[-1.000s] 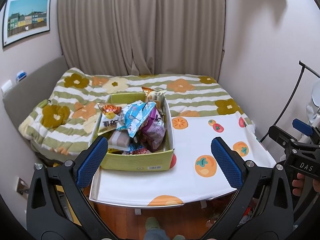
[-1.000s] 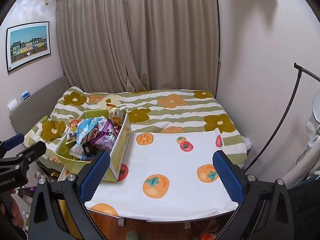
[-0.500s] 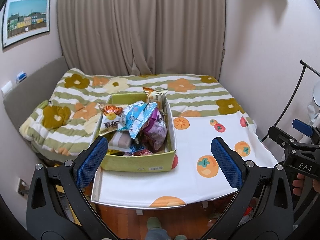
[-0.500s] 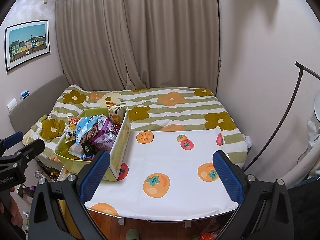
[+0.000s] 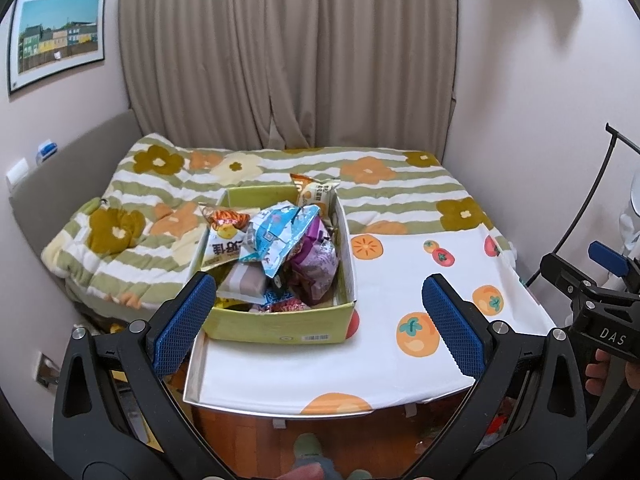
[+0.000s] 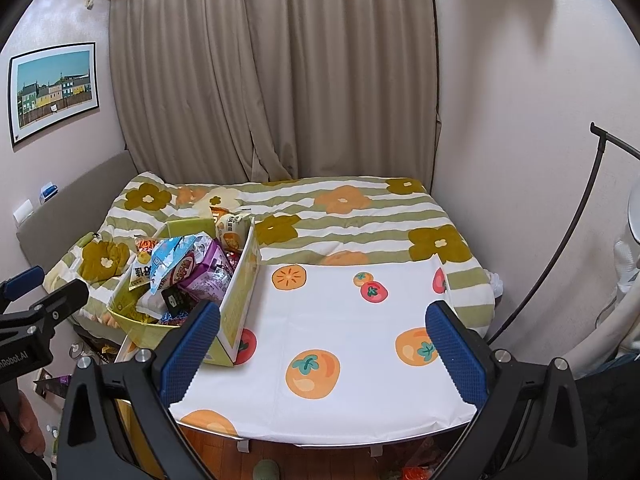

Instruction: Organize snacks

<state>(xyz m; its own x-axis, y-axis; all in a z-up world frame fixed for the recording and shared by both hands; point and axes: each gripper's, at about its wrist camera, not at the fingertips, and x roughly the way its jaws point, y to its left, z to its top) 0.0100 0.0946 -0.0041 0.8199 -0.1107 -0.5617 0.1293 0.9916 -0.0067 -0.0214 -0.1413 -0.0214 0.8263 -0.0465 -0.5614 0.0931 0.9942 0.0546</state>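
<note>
Left wrist view: left gripper spread wide, empty; one green cardboard box heaped with snack packets on the table's left side. Right wrist view: right gripper likewise wide, empty; box left, four whole orange prints.

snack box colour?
Yellow-green cardboard snack box, white inside; clearest in the left wrist view.
</note>
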